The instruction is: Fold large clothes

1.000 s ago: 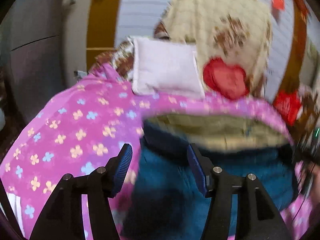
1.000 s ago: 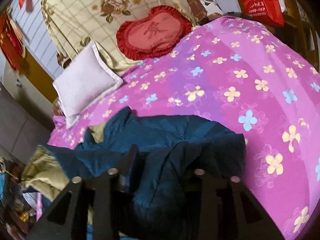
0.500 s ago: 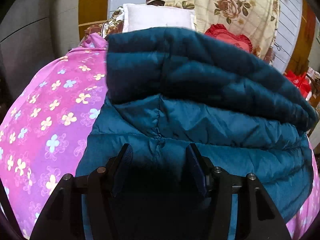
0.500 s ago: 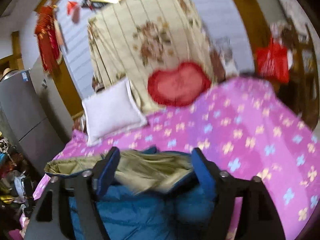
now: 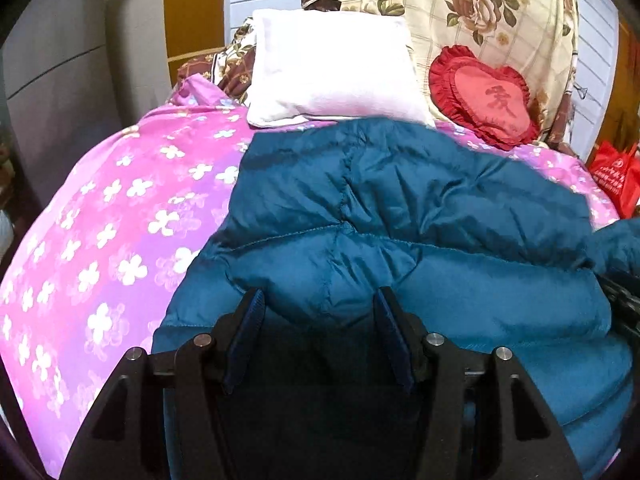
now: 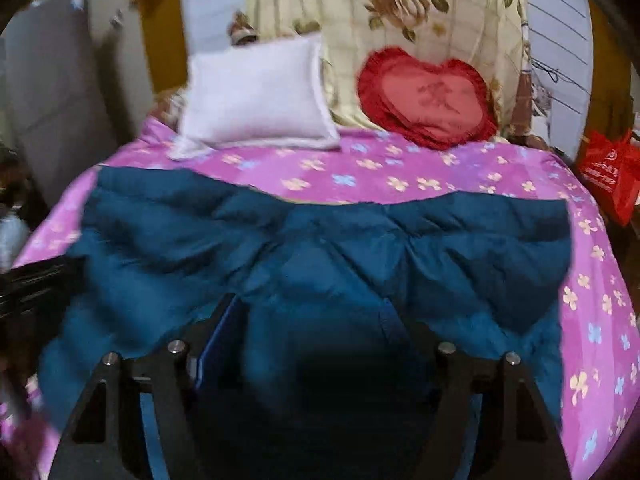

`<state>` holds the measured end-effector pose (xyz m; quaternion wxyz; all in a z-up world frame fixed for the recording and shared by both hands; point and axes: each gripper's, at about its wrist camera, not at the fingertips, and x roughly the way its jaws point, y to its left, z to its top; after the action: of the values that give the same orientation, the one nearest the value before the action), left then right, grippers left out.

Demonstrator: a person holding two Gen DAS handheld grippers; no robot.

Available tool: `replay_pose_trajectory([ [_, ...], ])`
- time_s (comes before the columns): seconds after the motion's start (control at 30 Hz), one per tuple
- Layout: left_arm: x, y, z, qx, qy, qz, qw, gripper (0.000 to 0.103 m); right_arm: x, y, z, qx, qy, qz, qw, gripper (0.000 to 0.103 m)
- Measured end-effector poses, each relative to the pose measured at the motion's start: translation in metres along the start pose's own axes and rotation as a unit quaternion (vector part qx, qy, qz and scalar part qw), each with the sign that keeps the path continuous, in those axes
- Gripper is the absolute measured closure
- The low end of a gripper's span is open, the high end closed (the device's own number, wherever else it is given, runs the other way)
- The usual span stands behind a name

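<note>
Left gripper [image 5: 318, 322]: both blue-padded fingers [image 5: 246, 336] stand moderately apart, with a bulge of the teal quilted down jacket [image 5: 400, 216] between them. The pads do not visibly pinch the fabric; whether any hold remains cannot be told.

Right gripper [image 6: 310, 322]: its fingers are likewise parted, with the near hem of the jacket [image 6: 320, 248] bunched in the gap. The frame is motion-blurred, so contact cannot be confirmed.

Change since the earlier frames:
- One second ago the right gripper was closed on a raised bunch of jacket, and the beige lining faced up in the left view.
- Half a second ago the right gripper had opened, with lining visible beyond it; in the left view a thick roll of jacket stood high in front of the camera.
- Now the roll has dropped. The jacket lies spread with its teal shell up, across the near half of the pink flower-print bedspread [image 5: 100, 240]. Only a thin strip of lining shows at its far edge in the right view.

Beyond the jacket, at the far end of the bed, lie a white rectangular pillow [image 5: 332, 68] and, to its right, a red heart-shaped ruffled cushion [image 5: 484, 100], both against a cream rose-print quilt [image 5: 480, 12].

Judgement: the flip-and-spread step appears complete. The shell remains puffy and creased, so smoothing is probably required before the first fold.
</note>
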<state>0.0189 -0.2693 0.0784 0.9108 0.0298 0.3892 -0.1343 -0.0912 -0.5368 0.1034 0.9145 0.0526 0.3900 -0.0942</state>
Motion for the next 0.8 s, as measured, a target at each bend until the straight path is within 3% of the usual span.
replay_pose_trajectory([
  [0.1, 0.011, 0.000, 0.004, -0.004, -0.009, 0.003, 0.9999, 0.063, 0.036, -0.006, 0.005, 0.020, 0.026, -0.026, 0.999, 0.028],
  [0.27, 0.016, 0.001, 0.002, -0.014, -0.012, 0.006, 0.9998, 0.062, 0.066, -0.020, 0.009, 0.059, 0.031, -0.037, 0.997, 0.028],
  [0.4, 0.014, 0.004, -0.006, -0.009, -0.017, 0.006, 0.9998, 0.062, 0.053, -0.014, 0.009, 0.056, 0.035, -0.039, 0.997, 0.028],
  [0.5, 0.014, 0.004, -0.007, -0.010, -0.018, 0.006, 0.9998, 0.062, 0.018, -0.005, 0.013, 0.067, -0.016, 0.014, 0.998, 0.028],
  [0.57, 0.013, 0.005, -0.009, -0.010, -0.016, 0.008, 0.9998, 0.062, 0.004, 0.013, 0.019, 0.047, -0.032, 0.043, 0.997, 0.028],
  [0.67, 0.013, 0.004, -0.009, -0.010, -0.016, 0.007, 0.9998, 0.062, 0.008, 0.052, 0.029, 0.000, -0.012, 0.065, 0.998, 0.028],
  [0.8, 0.014, 0.007, -0.008, -0.017, -0.016, 0.000, 0.9997, 0.062, 0.043, 0.089, 0.033, -0.048, 0.015, 0.042, 0.998, 0.028],
])
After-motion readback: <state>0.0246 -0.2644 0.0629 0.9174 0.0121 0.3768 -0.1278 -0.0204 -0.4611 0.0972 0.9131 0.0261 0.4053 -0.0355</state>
